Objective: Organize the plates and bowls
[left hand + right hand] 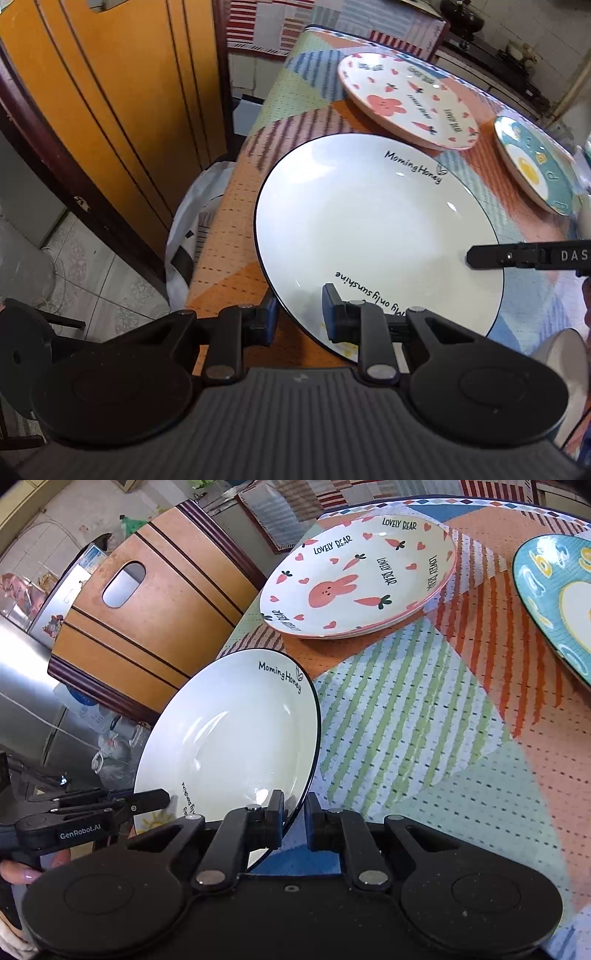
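Left wrist view: the left gripper (299,314) has its jaws closed on the near rim of the white plate (369,229), one finger under the rim and one on top. The white plate is over the near edge of the table (229,236); contact with the cloth cannot be confirmed. The right gripper (476,257) reaches in from the right side of the white plate, over its rim. The bunny plate (406,98) lies beyond the white plate, and the blue plate (535,166) lies to the right of the bunny plate.

Right wrist view: the right gripper (293,821) has the rim of the white plate (229,738) between its jaws, tilted up on edge; whether the pads are clamped on the rim cannot be determined. The left gripper (162,799) is at the plate's opposite edge. The bunny plate (354,579) rests on the table (424,738) beyond the white plate, well apart. The blue plate (557,598) is at the right of the bunny plate.
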Motion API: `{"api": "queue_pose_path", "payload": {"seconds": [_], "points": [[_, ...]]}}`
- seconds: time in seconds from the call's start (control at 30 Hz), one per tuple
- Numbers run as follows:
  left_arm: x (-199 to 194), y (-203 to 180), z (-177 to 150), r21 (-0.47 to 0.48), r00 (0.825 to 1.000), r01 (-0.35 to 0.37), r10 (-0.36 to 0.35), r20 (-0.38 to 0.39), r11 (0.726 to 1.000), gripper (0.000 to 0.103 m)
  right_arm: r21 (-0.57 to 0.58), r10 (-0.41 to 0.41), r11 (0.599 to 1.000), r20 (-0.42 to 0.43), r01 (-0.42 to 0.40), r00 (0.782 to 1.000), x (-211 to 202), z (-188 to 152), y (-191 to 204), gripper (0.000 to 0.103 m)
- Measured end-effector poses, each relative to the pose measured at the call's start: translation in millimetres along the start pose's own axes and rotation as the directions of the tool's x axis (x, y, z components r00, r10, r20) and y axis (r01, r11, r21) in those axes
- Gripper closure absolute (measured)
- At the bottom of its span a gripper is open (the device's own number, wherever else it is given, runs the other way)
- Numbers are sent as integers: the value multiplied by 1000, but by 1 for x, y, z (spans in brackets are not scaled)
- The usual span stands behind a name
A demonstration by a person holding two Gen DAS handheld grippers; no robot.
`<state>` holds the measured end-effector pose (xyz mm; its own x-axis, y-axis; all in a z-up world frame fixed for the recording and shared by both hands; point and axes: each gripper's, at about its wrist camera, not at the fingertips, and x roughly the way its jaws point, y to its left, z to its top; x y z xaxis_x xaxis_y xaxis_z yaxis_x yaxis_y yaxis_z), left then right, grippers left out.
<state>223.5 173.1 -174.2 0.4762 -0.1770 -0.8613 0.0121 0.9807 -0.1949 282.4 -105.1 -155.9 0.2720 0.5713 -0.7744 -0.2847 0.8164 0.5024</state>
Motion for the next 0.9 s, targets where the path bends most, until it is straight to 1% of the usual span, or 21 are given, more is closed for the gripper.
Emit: {"api": "queue_pose_path", "payload": {"seconds": [0.1, 0.3, 0.53, 0.73, 0.9], "points": [[-6, -16, 0, 27, 1000, 27, -27, 7, 999, 80, 8, -2, 1000, 19, 1, 1000, -18, -2, -8, 87], [-8, -53, 7, 87, 998, 67, -68, 11, 994, 80, 21, -36, 999, 62, 35, 997, -55, -9, -29, 87], [7, -92, 17, 148, 992, 128, -127, -12, 981, 80, 64, -85, 995, 106, 79, 991, -89, -21, -58, 86], [24, -120, 21, 183, 988, 153, -149, -34, 971, 80, 111, -125, 988, 115, 112, 986, -103, -29, -84, 86], [34, -132, 20, 211, 987, 157, -148, -56, 965, 80, 129, -144, 983, 102, 131, 984, -102, -35, -97, 86]]}}
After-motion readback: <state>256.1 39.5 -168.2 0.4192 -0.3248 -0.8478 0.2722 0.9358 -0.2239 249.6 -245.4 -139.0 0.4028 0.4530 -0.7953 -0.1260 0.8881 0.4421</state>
